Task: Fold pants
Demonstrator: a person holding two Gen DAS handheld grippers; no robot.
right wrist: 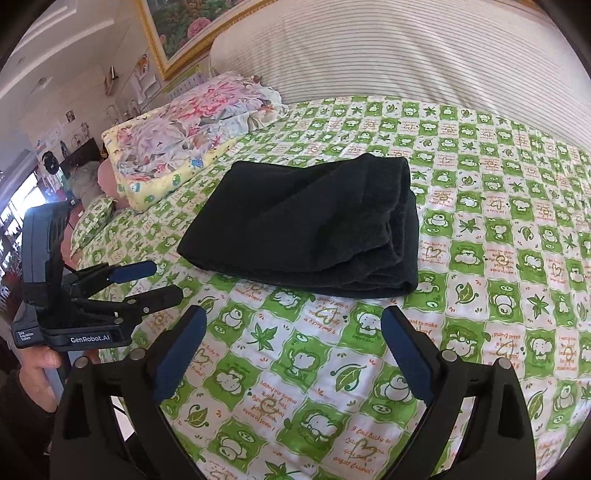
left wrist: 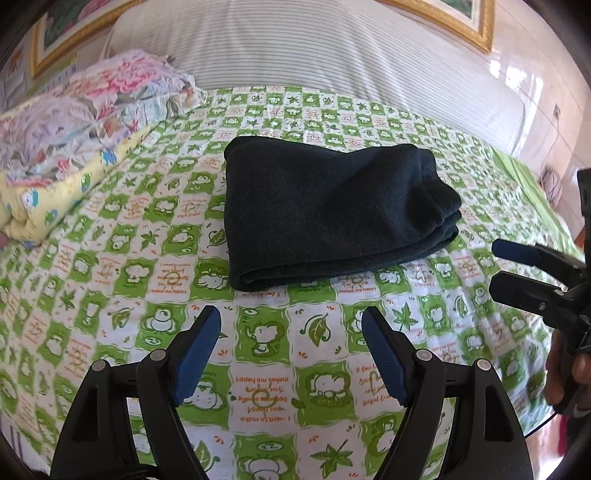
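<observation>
The dark pants (left wrist: 332, 214) lie folded into a thick rectangular bundle on the green-and-white patterned bedsheet (left wrist: 266, 354); they also show in the right wrist view (right wrist: 310, 229). My left gripper (left wrist: 291, 321) is open and empty, just short of the bundle's near edge. My right gripper (right wrist: 293, 321) is open and empty, also just short of the bundle. The right gripper shows at the right edge of the left wrist view (left wrist: 496, 267), and the left gripper at the left of the right wrist view (right wrist: 166, 280). Neither touches the pants.
A floral quilt on a yellow pillow (left wrist: 74, 136) lies at the far left of the bed. A striped white bolster (left wrist: 314, 55) runs along the back under gold-framed pictures (right wrist: 177, 33). The bed's edge drops off at the right (left wrist: 535, 192).
</observation>
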